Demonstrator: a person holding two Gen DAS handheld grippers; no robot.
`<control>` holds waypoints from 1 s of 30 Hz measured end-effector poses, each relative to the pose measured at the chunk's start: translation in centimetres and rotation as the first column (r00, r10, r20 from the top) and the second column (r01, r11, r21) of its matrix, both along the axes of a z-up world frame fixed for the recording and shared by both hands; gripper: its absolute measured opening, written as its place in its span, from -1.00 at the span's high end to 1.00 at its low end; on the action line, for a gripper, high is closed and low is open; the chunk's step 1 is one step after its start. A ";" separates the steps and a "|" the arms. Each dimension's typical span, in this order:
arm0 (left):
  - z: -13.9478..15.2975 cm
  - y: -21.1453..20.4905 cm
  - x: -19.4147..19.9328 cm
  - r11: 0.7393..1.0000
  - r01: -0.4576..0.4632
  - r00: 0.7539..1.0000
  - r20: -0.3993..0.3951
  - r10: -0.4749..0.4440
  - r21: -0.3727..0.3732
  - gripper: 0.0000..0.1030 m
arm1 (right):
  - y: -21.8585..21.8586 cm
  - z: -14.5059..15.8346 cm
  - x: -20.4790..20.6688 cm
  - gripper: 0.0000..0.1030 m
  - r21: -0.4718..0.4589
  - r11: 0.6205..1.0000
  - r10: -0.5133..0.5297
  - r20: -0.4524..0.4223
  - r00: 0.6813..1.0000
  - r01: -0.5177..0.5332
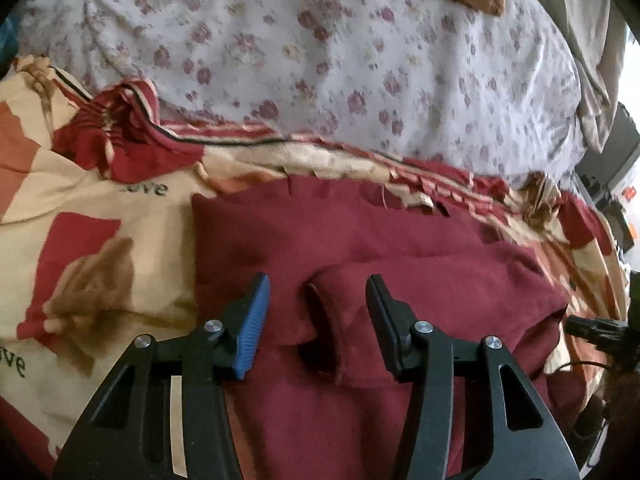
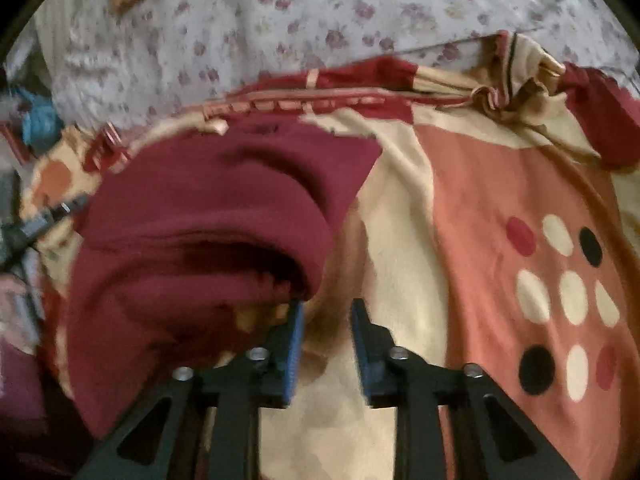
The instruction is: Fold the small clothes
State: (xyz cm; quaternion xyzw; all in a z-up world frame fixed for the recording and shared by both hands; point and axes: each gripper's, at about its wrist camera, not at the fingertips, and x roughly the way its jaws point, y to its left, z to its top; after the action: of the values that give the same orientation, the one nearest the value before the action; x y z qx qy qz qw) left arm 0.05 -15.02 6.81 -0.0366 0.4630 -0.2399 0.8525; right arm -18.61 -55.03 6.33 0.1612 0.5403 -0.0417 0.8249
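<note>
- Lying on the quilt (image 1: 80, 216), near its far edge, the garment (image 1: 360, 248) is spread for folding.
- Left gripper (image 1: 318, 292) released, straddling a raised fold, ready to pinch.
- Right gripper (image 2: 327, 312) released, at the garment's right edge, grasping nothing.

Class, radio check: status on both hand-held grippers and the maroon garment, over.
Left hand-held gripper open above maroon garment. Right hand-held gripper open, beside garment's edge. Garment rumpled on patterned blanket. Nothing blocking.
</note>
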 end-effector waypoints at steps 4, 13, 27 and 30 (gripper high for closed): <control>0.0 0.4 0.5 0.997 -0.012 0.999 -0.047 0.008 -0.071 -0.04 | -0.4 3.4 0.5 -0.03 0.022 0.999 -0.046 0.133 0.990 0.044; -1.6 -4.5 -0.8 0.994 0.105 0.993 -0.063 -0.104 0.006 0.54 | -0.9 1.0 4.9 -0.04 0.135 0.985 -0.121 0.107 0.987 0.106; 6.1 -1.4 2.8 0.999 -0.004 0.996 0.091 0.007 -0.037 0.96 | -4.4 0.5 5.0 -0.36 0.137 0.977 -0.182 0.128 0.975 0.164; 4.3 -1.3 2.9 1.000 -0.008 1.000 0.011 0.009 -0.019 0.95 | -4.2 -1.0 6.6 -0.36 0.137 0.976 -0.183 0.074 0.980 0.172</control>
State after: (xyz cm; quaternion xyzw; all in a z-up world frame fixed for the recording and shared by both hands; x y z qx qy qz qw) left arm 2.92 -16.31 11.14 -0.0455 0.4558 -0.2409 0.8556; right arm -12.03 -59.19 5.34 0.2638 0.4892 -0.0732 0.8281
